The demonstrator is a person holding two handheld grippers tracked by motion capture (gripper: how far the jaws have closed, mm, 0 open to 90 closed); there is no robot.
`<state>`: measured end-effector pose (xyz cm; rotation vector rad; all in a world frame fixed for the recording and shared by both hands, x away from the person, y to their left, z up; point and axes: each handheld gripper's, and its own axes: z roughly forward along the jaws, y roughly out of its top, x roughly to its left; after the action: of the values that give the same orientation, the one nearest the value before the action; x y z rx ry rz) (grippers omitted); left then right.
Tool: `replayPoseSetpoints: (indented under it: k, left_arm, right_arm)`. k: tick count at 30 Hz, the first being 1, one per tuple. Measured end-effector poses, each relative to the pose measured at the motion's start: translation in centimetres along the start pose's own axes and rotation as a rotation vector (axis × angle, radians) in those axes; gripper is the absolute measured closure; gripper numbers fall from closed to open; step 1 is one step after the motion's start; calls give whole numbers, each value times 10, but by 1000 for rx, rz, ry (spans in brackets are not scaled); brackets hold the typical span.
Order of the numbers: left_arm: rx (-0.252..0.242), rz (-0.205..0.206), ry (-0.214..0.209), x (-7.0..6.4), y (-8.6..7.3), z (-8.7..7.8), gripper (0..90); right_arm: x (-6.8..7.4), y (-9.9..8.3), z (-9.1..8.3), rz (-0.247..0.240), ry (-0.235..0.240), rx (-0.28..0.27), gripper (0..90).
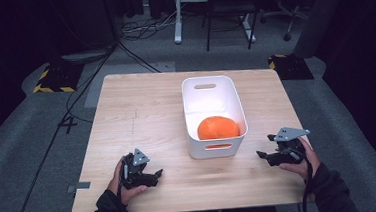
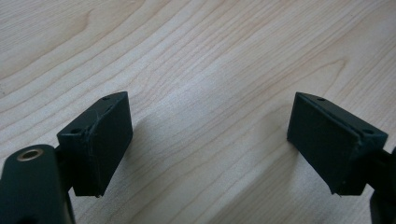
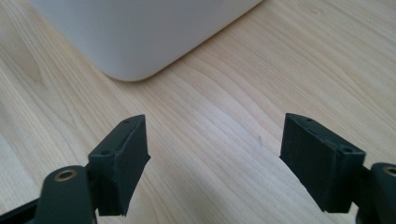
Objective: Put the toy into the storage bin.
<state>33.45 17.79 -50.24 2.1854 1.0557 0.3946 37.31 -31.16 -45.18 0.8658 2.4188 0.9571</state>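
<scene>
A white plastic bin [image 1: 191, 105] stands on the wooden table [image 1: 141, 114], right of centre, with an orange round object [image 1: 218, 127] lying in its near end. My left gripper [image 1: 157, 175] rests low over the table near the front left, held in a hand; it is open [image 2: 210, 140], with bare wood between its black jaws. My right gripper [image 1: 262, 154] sits to the right of the bin's near corner, open [image 3: 215, 158] and holding nothing. A rounded corner of the white bin [image 3: 135, 32] lies just ahead of it.
The table's front edge runs close behind both hands. Beyond the table is grey carpeted floor [image 1: 18, 148] with cables, a tripod base [image 1: 84, 55], desk legs [image 1: 177, 21] and a chair [image 1: 229, 13] at the back.
</scene>
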Motion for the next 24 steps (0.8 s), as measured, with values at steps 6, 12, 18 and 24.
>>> replayPoseSetpoints:
  k: [6,12,18,24]
  left_arm:
    - [0,-1,-2,0,0,0,146]
    - [0,-2,-2,0,0,0,146]
    - [1,-1,-2,0,0,0,146]
    - [1,-2,-2,0,0,0,146]
  right_arm:
    - [-5,-17,-6,25,6,9,231]
    - [-6,-32,-11,22,6,30,227]
    - [-9,-44,-16,23,17,31,219]
    - [-13,-57,-19,42,15,23,214]
